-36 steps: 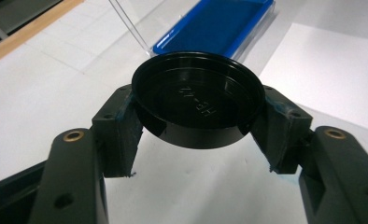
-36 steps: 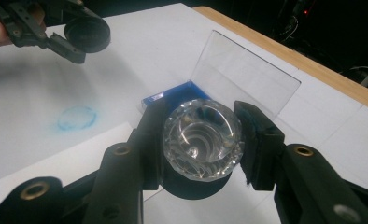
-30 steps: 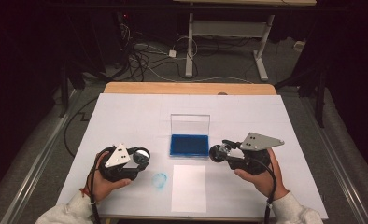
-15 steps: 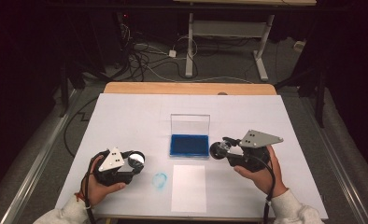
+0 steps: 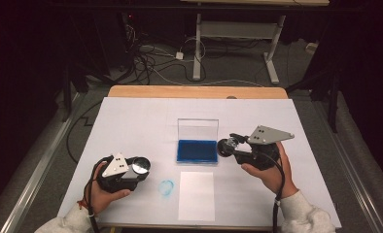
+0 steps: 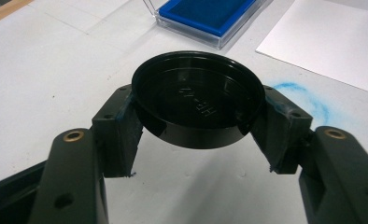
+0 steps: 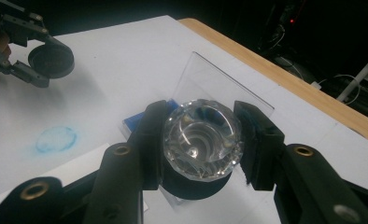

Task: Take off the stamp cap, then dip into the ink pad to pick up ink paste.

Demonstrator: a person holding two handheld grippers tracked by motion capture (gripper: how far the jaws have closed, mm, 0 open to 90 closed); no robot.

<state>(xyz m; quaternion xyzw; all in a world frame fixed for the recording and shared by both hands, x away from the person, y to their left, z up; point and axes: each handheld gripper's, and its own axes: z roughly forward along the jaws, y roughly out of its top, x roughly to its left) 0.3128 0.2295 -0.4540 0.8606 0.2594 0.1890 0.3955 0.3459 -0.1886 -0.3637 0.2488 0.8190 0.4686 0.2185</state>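
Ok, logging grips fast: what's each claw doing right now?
Left claw: closed on the black round cap.
Right claw: closed on the clear faceted stamp.

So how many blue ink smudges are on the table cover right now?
1: a ring-shaped blue smudge on the white cover, between the left tool and the white paper sheet. Others may hide under the hands.

A white-topped desk (image 5: 146,121) with a wooden far edge (image 5: 194,92) stands in a dark room. Beyond it, tangled cables (image 5: 150,58) lie on the grey floor (image 5: 238,68) near the white metal legs of another table (image 5: 238,29). Light falls mainly on the desk.
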